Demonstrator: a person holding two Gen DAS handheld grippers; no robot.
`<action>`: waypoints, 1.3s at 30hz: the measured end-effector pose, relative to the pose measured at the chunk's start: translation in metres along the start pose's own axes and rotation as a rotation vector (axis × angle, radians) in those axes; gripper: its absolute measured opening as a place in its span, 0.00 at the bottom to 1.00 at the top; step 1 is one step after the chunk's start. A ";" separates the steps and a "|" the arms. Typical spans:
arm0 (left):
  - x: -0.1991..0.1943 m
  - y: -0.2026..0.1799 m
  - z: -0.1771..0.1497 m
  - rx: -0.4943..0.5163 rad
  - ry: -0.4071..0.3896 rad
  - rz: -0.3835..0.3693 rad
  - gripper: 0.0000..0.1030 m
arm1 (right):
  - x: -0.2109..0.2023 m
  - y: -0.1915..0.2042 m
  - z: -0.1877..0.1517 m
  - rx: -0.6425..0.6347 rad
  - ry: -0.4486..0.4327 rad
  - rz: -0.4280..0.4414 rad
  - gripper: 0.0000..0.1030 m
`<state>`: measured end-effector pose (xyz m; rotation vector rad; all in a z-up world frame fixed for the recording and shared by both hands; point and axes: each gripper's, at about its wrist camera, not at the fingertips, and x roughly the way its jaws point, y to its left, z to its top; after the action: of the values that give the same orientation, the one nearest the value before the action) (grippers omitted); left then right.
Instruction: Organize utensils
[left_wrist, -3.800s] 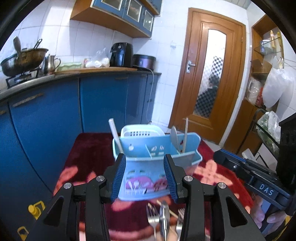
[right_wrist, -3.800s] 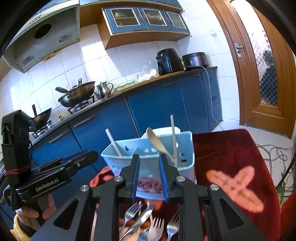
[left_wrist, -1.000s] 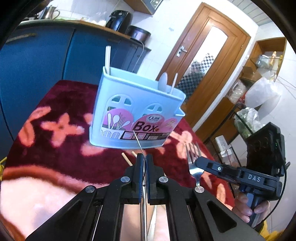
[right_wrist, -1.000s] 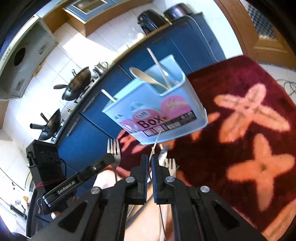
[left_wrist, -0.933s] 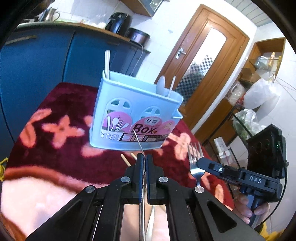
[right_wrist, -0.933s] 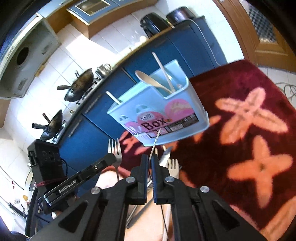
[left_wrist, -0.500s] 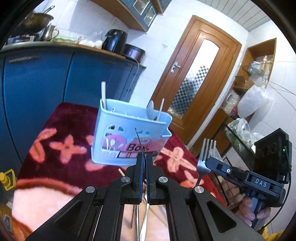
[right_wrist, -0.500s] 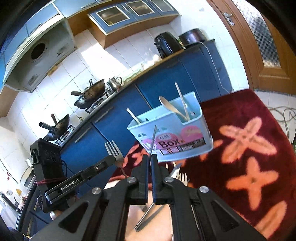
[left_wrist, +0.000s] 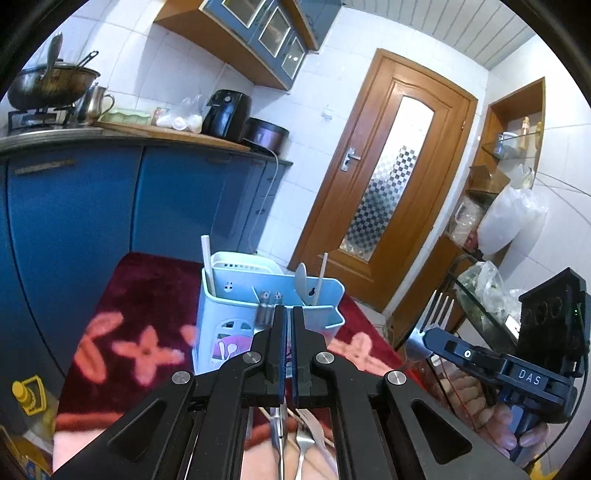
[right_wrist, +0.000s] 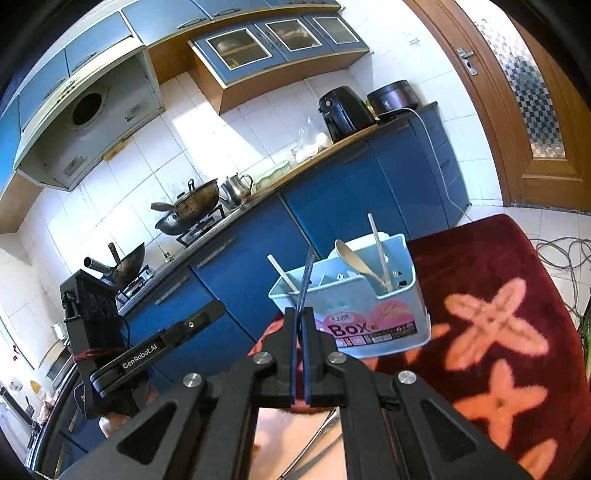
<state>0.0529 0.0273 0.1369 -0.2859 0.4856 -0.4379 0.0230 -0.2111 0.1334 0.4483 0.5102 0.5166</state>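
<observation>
Both grippers carry forks above the red floral cloth. The right gripper is clamped on a fork, tines up; the left gripper pinches another seen edge-on. The blue utensil box, at twelve o'clock of both, already holds a spoon and sticks. More cutlery lies at six o'clock, unsorted.

A: Where's the utensil box?
B: On the surface, just ahead of the left claw.
A: And the loose forks?
B: Beneath that claw.
</observation>
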 end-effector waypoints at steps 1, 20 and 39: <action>0.001 0.000 0.000 -0.004 0.006 -0.002 0.01 | 0.000 -0.001 0.001 0.002 -0.003 0.001 0.04; 0.060 -0.003 -0.038 0.008 0.237 0.048 0.05 | -0.009 -0.024 -0.003 0.057 -0.007 -0.034 0.04; 0.140 -0.084 -0.085 0.295 0.404 0.069 0.36 | -0.043 -0.079 0.005 0.107 -0.046 -0.125 0.04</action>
<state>0.0935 -0.1247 0.0414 0.1087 0.8127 -0.4949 0.0206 -0.2982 0.1115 0.5256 0.5193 0.3588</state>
